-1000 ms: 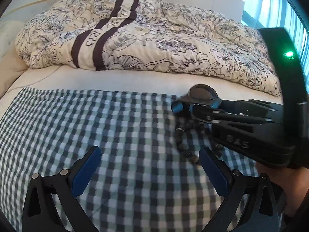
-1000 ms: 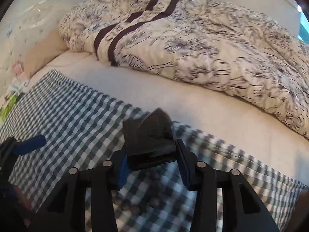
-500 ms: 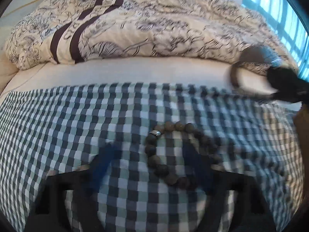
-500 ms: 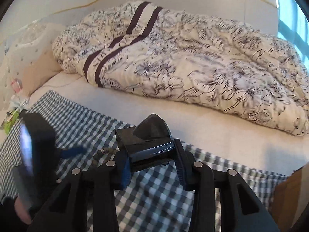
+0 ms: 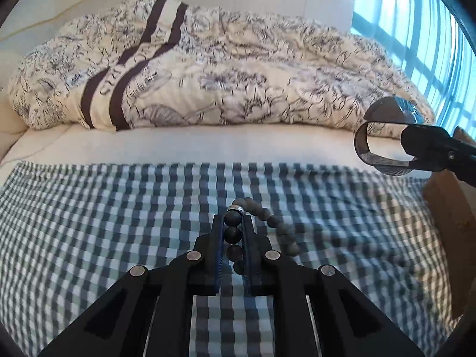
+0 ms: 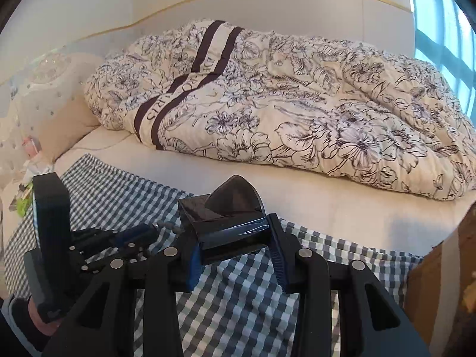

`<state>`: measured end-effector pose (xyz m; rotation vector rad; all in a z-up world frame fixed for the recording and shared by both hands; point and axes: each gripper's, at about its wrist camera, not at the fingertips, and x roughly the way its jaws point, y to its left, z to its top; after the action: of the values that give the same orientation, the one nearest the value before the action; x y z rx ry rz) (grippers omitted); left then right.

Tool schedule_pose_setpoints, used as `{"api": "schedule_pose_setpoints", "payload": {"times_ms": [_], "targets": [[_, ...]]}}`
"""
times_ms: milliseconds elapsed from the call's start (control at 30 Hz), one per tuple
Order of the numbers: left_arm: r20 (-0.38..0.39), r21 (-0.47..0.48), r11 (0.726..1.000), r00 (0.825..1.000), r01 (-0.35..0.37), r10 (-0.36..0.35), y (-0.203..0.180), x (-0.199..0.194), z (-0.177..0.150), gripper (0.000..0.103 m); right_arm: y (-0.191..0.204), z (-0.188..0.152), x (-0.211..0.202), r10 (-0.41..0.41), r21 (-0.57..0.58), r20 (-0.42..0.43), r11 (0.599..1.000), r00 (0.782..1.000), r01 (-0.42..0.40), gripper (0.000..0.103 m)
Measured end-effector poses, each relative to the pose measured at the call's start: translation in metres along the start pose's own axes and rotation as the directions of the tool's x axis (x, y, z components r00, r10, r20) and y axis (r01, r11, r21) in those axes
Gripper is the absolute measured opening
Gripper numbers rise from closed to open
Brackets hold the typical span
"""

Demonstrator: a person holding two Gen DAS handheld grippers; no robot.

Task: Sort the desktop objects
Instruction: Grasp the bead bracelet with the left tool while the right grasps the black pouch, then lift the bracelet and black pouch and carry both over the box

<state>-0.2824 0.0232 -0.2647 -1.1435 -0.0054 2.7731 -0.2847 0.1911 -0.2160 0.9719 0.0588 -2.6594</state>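
The left gripper (image 5: 233,232) has its fingers (image 5: 215,247) drawn close together around one side of a bead bracelet (image 5: 261,226); several dark round beads sit in a row between the two blue pads, and the other beads curve out to the right and lie on the checked cloth (image 5: 104,223); a small silver bead is at the front of the string, just past the fingertips. The cloth, in blue, green and white squares, is spread over a bed (image 5: 208,145), and behind it a cream duvet (image 5: 238,74) with dark flower drawings and two brown stripes is heaped along the white headboard (image 6: 267,9). The right gripper (image 6: 233,247) grasps a glossy black object (image 6: 229,226) with a rounded dark part on its top; the fingers press on its left and right sides and it is held above the cloth, near the edge where the cloth meets the bare sheet; what this object is exactly I cannot tell. In the left wrist view the same object (image 5: 383,145) appears at the right side, above the bed, with a round face and a shiny curved band. In the right wrist view the left gripper (image 6: 139,235) is low at the left, on the cloth; a window (image 5: 416,29) with blue light is at the far right, and a brown piece of furniture (image 5: 446,208) stands at the right edge of the bed.
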Motion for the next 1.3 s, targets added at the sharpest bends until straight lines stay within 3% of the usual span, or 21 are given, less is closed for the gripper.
{"api": "schedule_pose_setpoints", "payload": {"times_ms": [667, 1300], "targets": [[0.171, 0.014, 1.000, 0.985, -0.006, 0.003, -0.024, -0.138, 0.028, 0.011, 0.015, 0.000, -0.118, -0.043, 0.027, 0.113, 0.999, 0.993, 0.040, 0.038], [0.350, 0.022, 1.000, 0.936, 0.020, -0.026, -0.050, -0.295, 0.020, 0.011, 0.053, -0.011, -0.258, -0.081, 0.003, 0.250, 0.997, 0.965, 0.083, 0.038]]}}
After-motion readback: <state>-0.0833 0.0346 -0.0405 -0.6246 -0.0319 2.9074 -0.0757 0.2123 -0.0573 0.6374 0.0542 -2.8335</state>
